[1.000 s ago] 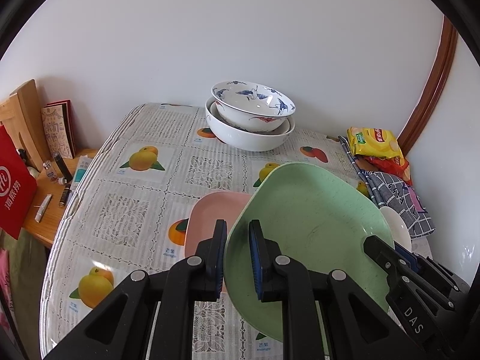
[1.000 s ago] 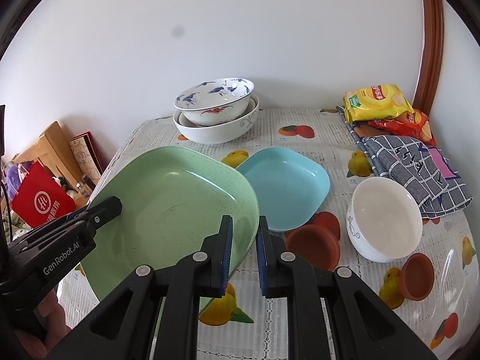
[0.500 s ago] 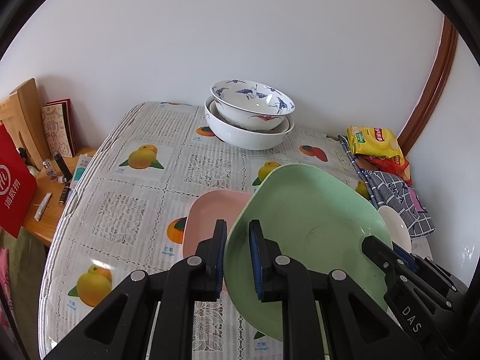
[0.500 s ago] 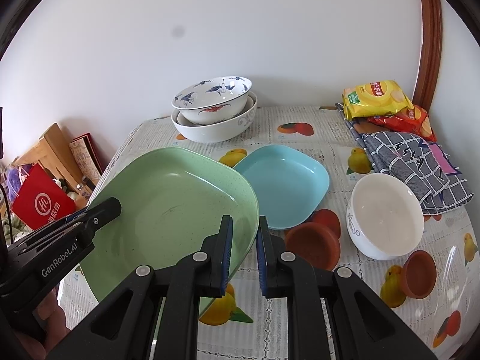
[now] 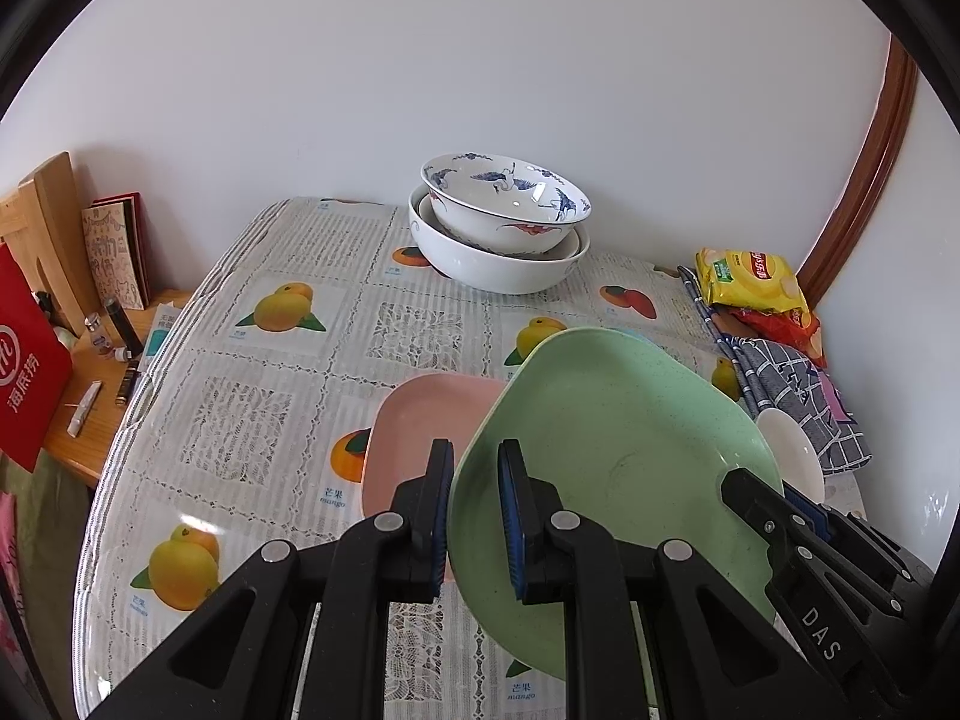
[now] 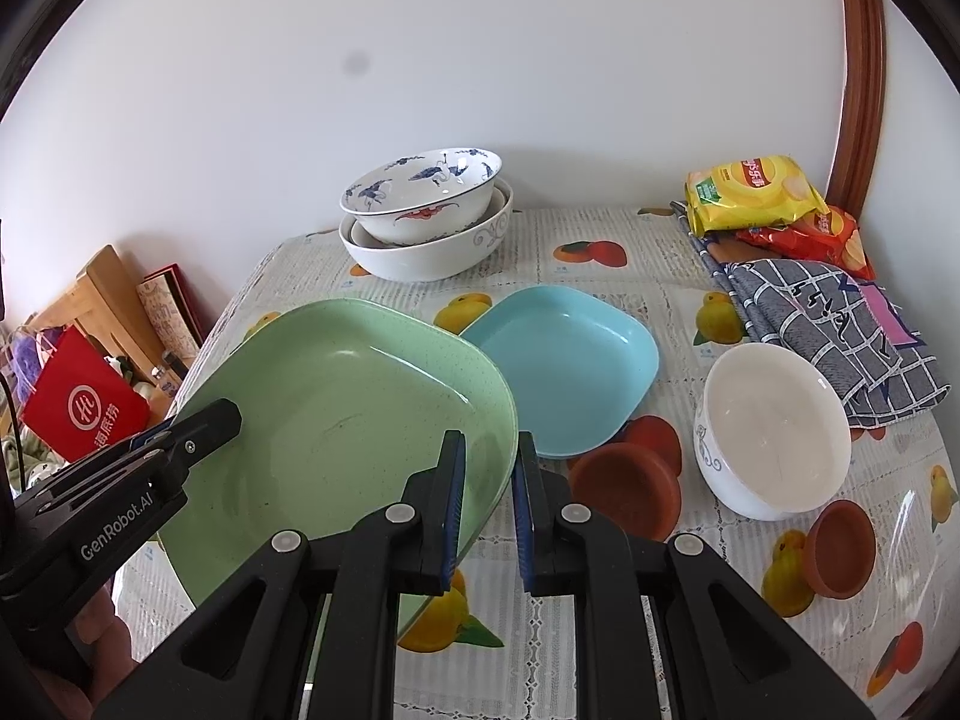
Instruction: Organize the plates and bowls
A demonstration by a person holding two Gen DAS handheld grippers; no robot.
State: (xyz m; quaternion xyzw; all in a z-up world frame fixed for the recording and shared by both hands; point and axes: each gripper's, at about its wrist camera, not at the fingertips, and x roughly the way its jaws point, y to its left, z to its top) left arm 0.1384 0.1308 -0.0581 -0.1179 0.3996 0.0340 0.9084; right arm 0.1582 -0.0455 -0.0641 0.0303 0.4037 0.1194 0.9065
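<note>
Both grippers hold a large green plate [image 5: 618, 468] above the table. My left gripper [image 5: 474, 510] is shut on its left rim. My right gripper [image 6: 486, 498] is shut on its right rim, and the plate also shows in the right wrist view [image 6: 342, 420]. A pink plate [image 5: 420, 420] lies under the green one's left edge. A blue plate [image 6: 570, 366] lies to its right. A blue-patterned bowl [image 6: 420, 192] is stacked in a white bowl [image 6: 432, 252] at the back. A white bowl [image 6: 774, 432] stands at the right.
Two small terracotta dishes [image 6: 624, 486] [image 6: 840, 546] lie at the front right. Snack bags [image 6: 750, 192] and a checked cloth [image 6: 828, 324] lie at the back right. A side shelf with a red bag [image 5: 27, 360] and small items stands left of the table. A wall is behind.
The green plate, held by both grippers, has drifted slightly; the view has shifted a little nearer the table. Both grips are unchanged.
</note>
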